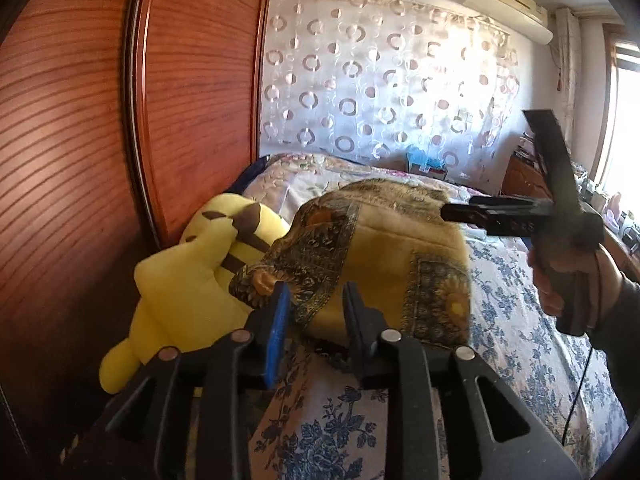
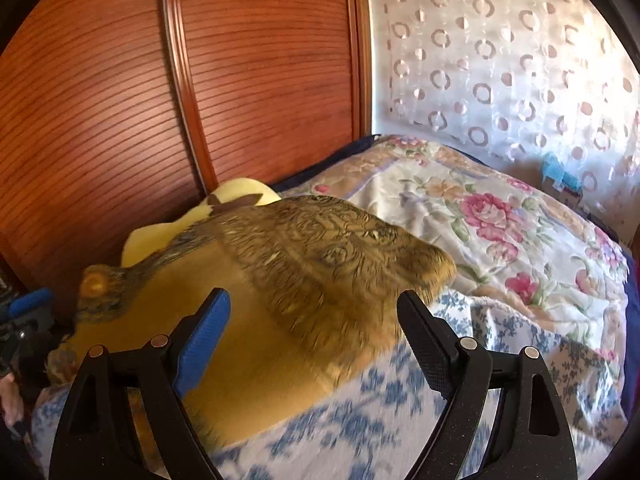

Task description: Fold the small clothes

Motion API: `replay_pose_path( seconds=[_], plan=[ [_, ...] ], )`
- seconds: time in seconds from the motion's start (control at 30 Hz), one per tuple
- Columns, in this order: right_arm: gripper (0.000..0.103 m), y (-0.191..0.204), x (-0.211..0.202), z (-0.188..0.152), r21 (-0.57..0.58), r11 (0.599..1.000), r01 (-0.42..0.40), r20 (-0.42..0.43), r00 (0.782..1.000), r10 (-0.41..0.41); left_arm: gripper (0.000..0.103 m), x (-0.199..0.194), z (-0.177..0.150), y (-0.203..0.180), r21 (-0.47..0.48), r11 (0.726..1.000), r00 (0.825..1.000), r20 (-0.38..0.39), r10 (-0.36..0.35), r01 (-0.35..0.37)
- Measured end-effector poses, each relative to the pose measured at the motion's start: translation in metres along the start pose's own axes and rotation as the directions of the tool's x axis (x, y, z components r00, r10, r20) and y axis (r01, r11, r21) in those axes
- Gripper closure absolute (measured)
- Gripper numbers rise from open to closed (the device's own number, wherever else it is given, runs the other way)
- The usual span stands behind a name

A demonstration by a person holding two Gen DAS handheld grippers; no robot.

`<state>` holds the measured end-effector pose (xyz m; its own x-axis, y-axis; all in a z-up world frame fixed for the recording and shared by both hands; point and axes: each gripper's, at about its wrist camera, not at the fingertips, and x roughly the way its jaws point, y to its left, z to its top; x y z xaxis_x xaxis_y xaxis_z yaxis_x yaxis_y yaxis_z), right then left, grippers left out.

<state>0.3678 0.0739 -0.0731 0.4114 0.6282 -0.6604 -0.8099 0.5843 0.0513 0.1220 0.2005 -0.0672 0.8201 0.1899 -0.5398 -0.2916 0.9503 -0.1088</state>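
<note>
Slatted red-brown wardrobe doors (image 2: 120,100) left of bed. Sheer ring-pattern curtain (image 1: 380,80) backlit by daylight. Wall air conditioner (image 1: 508,0) above curtain.

Folded mustard-yellow cloth (image 1: 384,264) with dark ornate border print, lying flat on the blue-floral bedspread, just ahead of the left gripper's fingers (image 1: 280,312), beyond and between the right gripper's fingers (image 2: 204,332), edges blurred in the right wrist view

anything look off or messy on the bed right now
One corner of the folded golden cloth flops loose toward the yellow plush toy by the wardrobe, so the fold looks uneven. Nothing is spilled or damaged.
</note>
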Motion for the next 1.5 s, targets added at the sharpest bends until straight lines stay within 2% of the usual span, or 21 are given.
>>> replay_pose_path(
  seconds=[0.13,0.27,0.57,0.8,1.03,1.2,1.37,1.5],
  plan=[
    [0.016,0.009,-0.033,-0.012,-0.001,1.0,0.008,0.028,1.0,-0.008,0.063,-0.016,0.003,-0.01,0.03,0.999,0.999,0.03,-0.013,0.012],
    [0.016,0.017,-0.069,-0.023,-0.001,1.0,0.017,0.059,0.998,-0.017,0.057,-0.031,0.002,-0.025,0.07,0.997,0.999,0.032,-0.039,0.037],
    [0.016,0.027,-0.143,-0.054,0.03,0.997,0.074,0.12,0.99,-0.077,0.055,-0.057,-0.005,-0.055,0.135,0.986,0.994,0.027,-0.103,0.099],
    [0.015,0.029,-0.195,-0.091,0.091,0.987,0.135,0.146,0.978,-0.147,0.055,-0.063,-0.018,-0.088,0.187,0.976,0.994,0.0,-0.113,0.111],
    [0.015,0.028,-0.249,-0.131,0.167,0.96,0.223,0.163,0.954,-0.25,0.055,-0.073,-0.028,-0.123,0.216,0.964,0.988,-0.002,-0.155,0.152],
    [0.014,0.027,-0.288,-0.156,0.226,0.931,0.288,0.172,0.929,-0.329,0.055,-0.078,-0.032,-0.144,0.221,0.949,0.975,-0.034,-0.221,0.223],
    [0.011,0.027,-0.318,-0.183,0.285,0.9,0.33,0.163,0.908,-0.385,0.055,-0.088,-0.03,-0.165,0.233,0.947,0.975,-0.026,-0.223,0.223],
    [0.01,0.025,-0.338,-0.197,0.315,0.865,0.391,0.152,0.879,-0.452,0.055,-0.103,-0.021,-0.178,0.252,0.94,0.972,-0.002,-0.237,0.23]
  ],
)
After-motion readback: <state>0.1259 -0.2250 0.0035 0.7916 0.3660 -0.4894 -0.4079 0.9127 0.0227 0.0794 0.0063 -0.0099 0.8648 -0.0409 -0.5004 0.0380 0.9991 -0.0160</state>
